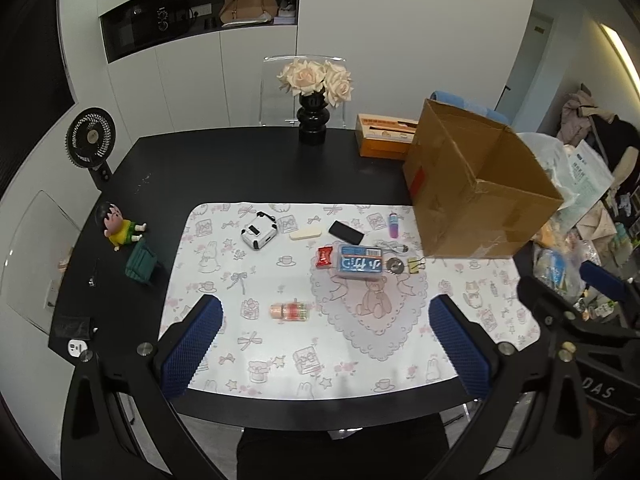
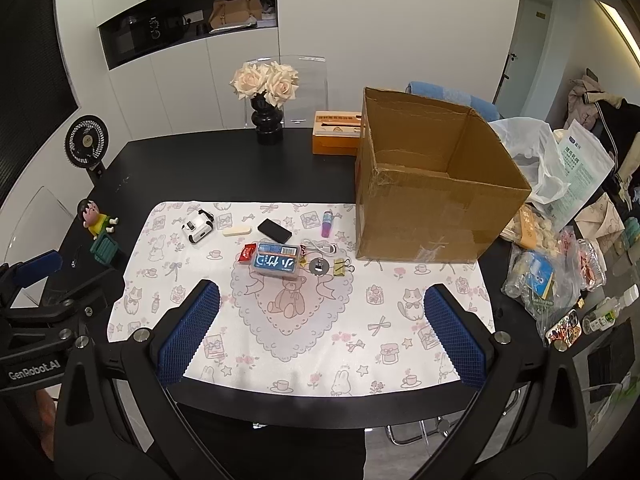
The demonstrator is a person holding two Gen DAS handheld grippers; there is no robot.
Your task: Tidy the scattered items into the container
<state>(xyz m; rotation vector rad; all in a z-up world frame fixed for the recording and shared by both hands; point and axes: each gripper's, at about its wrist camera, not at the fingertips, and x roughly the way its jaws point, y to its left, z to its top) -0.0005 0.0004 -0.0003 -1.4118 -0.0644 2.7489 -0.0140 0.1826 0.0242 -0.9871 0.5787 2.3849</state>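
White cabinet wall [image 1: 400, 20] with a dark recessed shelf [image 1: 160, 28] stands behind the black bench [image 1: 240, 168]; a clear chair [image 1: 272, 92] and small black fan [image 1: 91, 138] sit nearby.

Each tool is a black frame whose two broad arms end in blue pads with a fine knobbly grid texture, the left tool [image 1: 326, 344] and the right tool [image 2: 322, 332] built alike. A round silver screw sits at the base of each pad. White lettering reading "GenRobot.AI" marks the left tool's body in the right wrist view; the person wears dark clothing.
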